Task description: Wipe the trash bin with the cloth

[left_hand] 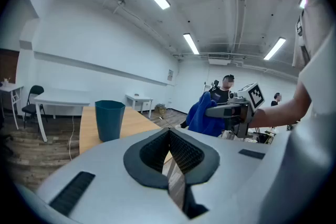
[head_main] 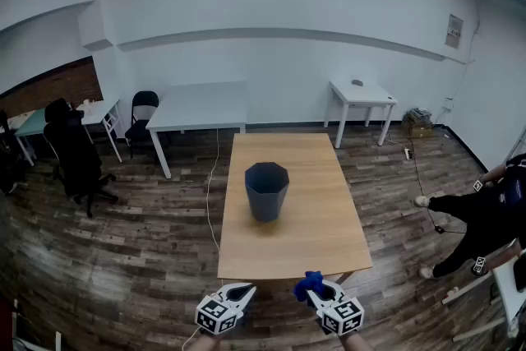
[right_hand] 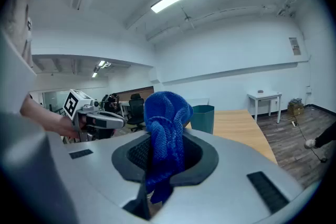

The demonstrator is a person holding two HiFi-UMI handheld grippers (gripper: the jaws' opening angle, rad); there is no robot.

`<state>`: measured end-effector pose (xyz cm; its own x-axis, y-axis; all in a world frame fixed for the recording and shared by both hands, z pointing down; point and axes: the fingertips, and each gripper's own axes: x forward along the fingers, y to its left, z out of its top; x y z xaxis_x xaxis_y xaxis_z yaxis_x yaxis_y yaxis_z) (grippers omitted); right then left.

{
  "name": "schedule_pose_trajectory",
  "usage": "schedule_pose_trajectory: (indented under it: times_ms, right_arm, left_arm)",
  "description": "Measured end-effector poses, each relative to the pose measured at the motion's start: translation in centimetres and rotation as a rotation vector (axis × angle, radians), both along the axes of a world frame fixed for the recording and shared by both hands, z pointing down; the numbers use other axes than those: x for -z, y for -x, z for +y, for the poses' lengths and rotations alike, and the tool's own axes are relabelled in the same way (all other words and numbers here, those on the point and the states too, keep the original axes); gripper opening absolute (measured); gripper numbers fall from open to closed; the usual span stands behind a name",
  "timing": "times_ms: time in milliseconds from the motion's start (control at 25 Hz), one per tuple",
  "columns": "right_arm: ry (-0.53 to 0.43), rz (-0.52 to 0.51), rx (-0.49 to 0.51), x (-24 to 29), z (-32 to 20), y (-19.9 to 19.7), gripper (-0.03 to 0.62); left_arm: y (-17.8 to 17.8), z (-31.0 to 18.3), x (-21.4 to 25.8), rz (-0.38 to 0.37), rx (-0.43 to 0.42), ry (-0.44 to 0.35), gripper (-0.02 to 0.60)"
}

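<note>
Cloth in R claw, bin apart

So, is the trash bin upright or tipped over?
Upright. The trash bin stands on its base on the wooden table, its open mouth facing up.

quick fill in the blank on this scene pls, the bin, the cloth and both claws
1. The right claw is shut on the cloth, whose colour is ____.
2. The left claw is shut and holds ____.
3. The bin stands upright on the table, and ____ claw touches it.

Missing words: blue; nothing; neither
</note>
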<state>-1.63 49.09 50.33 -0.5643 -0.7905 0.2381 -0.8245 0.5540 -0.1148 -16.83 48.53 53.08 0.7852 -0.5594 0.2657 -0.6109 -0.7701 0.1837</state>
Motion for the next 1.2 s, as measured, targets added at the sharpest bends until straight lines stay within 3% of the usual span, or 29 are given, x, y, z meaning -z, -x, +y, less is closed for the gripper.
schedule_pose_trajectory:
  times_ms: [720,1200]
  right_arm:
    - [0.047,-0.079,-0.002,-0.2,0.6,-0.3,0.077]
    - [0.034,-0.102,0.064,0.9,0.5,-0.5,0.077]
  left_arm:
    - [-1.1,0.7,0.5,-0.01,-0.003,-0.003,0.013]
    - [-1.8,1.5,1.5,-0.022,0.074,-0.026,0.014]
